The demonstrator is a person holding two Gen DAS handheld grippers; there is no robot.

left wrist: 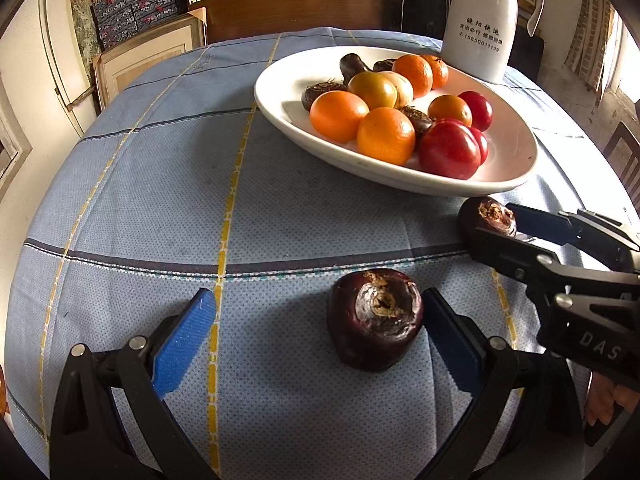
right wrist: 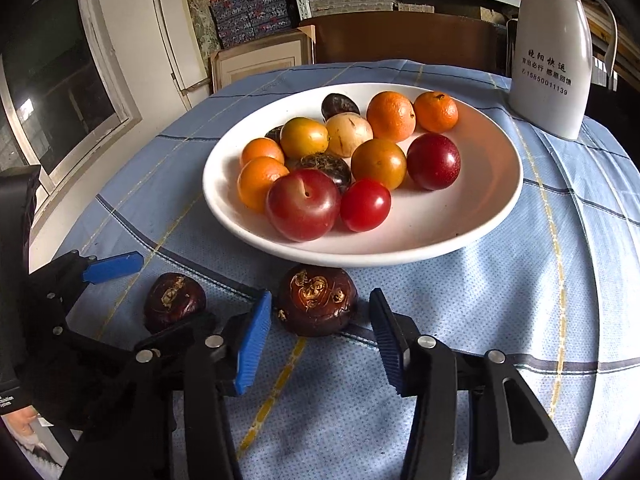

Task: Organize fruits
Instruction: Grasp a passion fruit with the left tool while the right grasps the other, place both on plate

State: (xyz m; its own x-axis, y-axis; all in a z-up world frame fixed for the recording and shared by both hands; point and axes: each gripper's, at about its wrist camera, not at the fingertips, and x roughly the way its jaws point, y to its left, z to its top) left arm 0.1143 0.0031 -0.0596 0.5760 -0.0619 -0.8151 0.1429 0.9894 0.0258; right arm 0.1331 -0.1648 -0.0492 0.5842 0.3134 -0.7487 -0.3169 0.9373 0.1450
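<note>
Two dark brown water chestnuts lie on the blue checked tablecloth in front of a white plate heaped with oranges, red plums, yellow fruit and more chestnuts. My left gripper is wide open around one chestnut, which sits close to its right pad. My right gripper straddles the other chestnut, just below the plate's rim. Its blue pads stand close on both sides, with a small gap showing on the right.
A white thermos jug stands behind the plate at the back right. A wooden chair back and shelves of boxes lie beyond the table's far edge. A hand shows at the lower right in the left wrist view.
</note>
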